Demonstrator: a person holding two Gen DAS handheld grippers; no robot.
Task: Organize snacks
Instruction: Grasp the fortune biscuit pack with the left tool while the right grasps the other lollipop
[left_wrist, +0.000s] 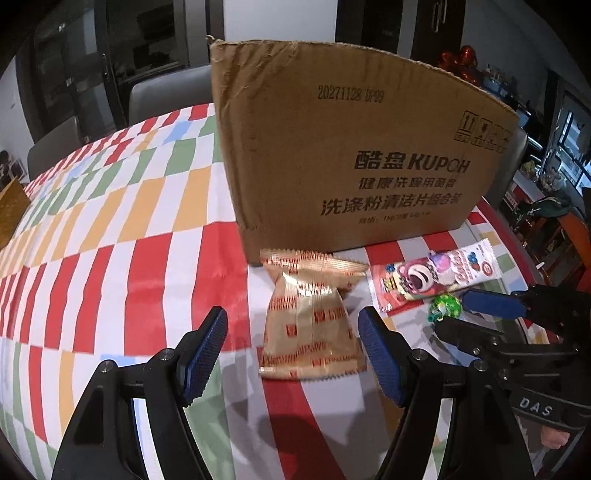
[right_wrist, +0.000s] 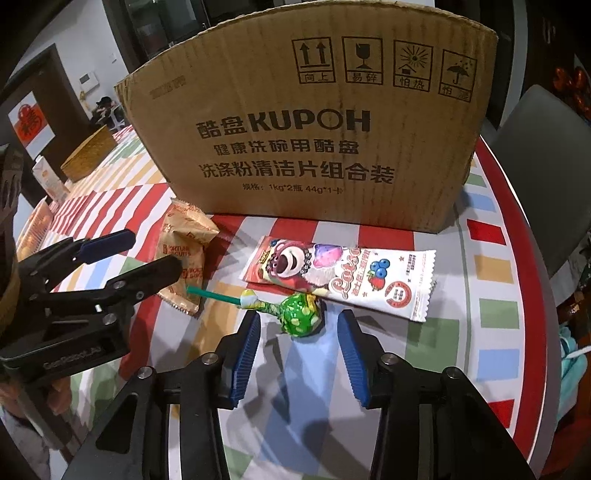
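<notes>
A brown KUPOH cardboard box (left_wrist: 354, 147) (right_wrist: 314, 125) stands on the checkered tablecloth. In front of it lie a gold biscuit packet (left_wrist: 312, 317) (right_wrist: 184, 254), a pink-and-white Lotso bar packet (left_wrist: 436, 278) (right_wrist: 343, 277) and a green lollipop (left_wrist: 445, 305) (right_wrist: 299, 314) with a green stick. My left gripper (left_wrist: 291, 350) (right_wrist: 144, 251) is open, its fingers on either side of the gold packet. My right gripper (right_wrist: 297, 343) (left_wrist: 458, 314) is open, with the lollipop head between its fingertips.
A woven box (right_wrist: 88, 153) and an orange carton (right_wrist: 48, 177) stand at the far left of the table. Grey chairs (left_wrist: 166, 92) (right_wrist: 546, 147) stand behind the table. The table's red rim (right_wrist: 524, 258) curves close on the right.
</notes>
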